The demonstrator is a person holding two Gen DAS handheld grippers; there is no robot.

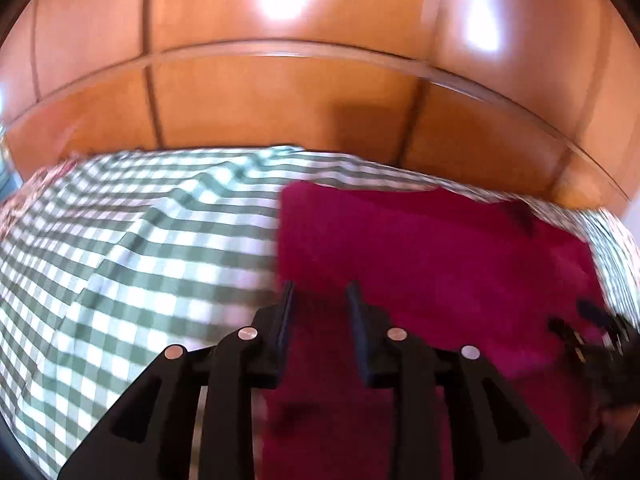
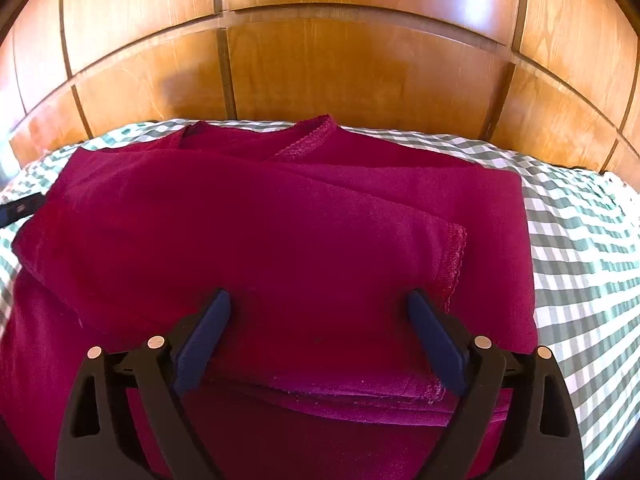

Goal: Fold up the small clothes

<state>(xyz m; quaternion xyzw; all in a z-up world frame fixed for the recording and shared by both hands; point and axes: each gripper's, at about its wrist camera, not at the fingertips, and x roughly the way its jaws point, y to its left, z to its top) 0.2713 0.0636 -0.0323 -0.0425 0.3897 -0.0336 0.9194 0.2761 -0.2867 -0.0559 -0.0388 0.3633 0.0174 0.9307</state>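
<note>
Right wrist view shows you the magenta garment (image 2: 256,216) lying on the green-checked bedcover (image 2: 580,240) in front of the wooden panelled wall (image 2: 340,68). Its sides and a hemmed sleeve (image 2: 448,256) are already folded in over the body, and the neckline (image 2: 308,140) sits at the far end, so you look about midway: what remains, by my reading, is folding the long bundle across its length and tidying it.

Your right gripper (image 2: 320,304) hovers over the near part of the cloth with its jaws spread wide and nothing pinched. Your left gripper (image 1: 320,292) has its jaws only a narrow way apart above the garment's left edge; no fabric shows clamped between them, though blur makes that hard to confirm.

The left wrist view is smeared by motion. The near hem runs beneath both tools, and the dark shape at that view's right edge (image 1: 592,328) is too blurred to name.
</note>
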